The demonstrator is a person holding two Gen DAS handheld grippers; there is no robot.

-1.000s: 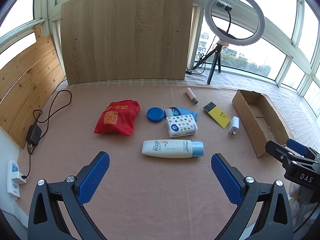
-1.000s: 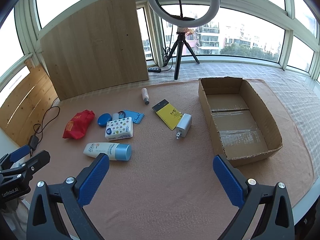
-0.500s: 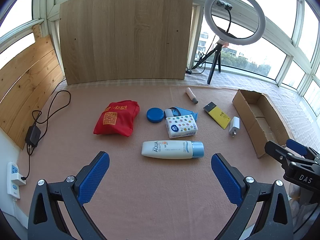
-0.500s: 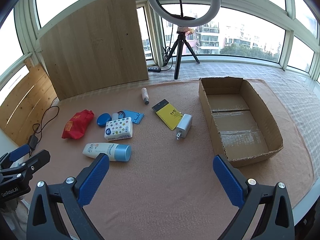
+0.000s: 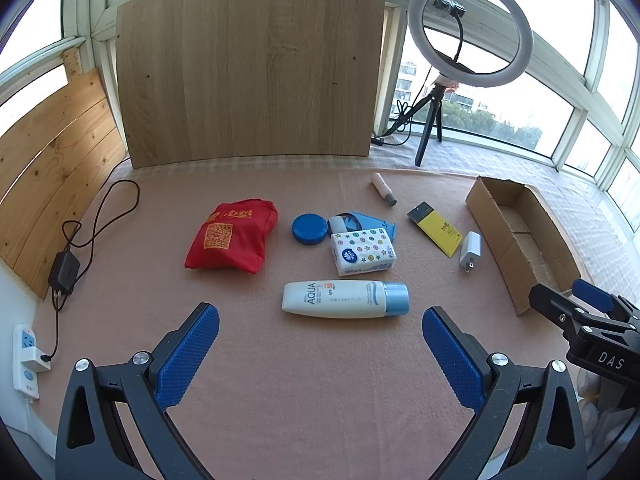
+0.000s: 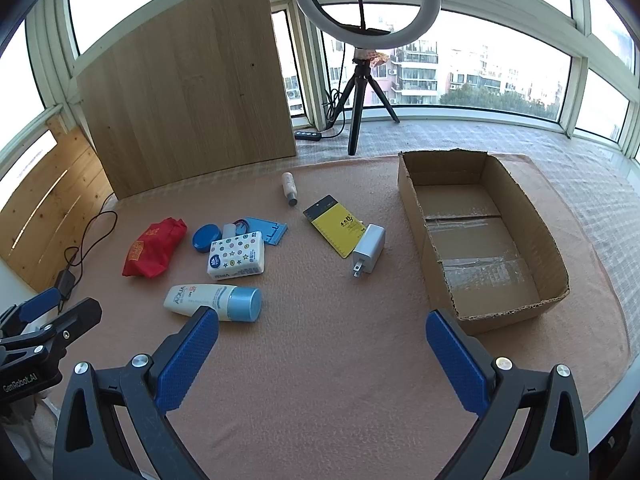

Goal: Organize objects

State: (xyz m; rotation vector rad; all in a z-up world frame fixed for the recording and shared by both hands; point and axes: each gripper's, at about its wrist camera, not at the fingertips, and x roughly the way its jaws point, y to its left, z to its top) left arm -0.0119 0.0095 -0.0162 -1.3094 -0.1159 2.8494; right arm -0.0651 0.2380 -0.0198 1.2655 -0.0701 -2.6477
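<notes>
tube [image 5: 345, 299] label: AQUA | left fingers [image 5: 188, 356] spread, empty | right fingers [image 6: 188, 356] spread, empty

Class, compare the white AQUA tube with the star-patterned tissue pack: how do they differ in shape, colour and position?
The AQUA tube is long and rounded; the tissue pack is a short block. The AQUA tube is plain white with a light-blue cap; the tissue pack carries coloured stars and dots. The AQUA tube lies nearer the cameras, the tissue pack behind it. Both lie flat on the pink cloth, outside the cardboard box.

Ring light [image 5: 470, 32], wooden board [image 5: 252, 64], power strip [image 5: 26, 354]
</notes>
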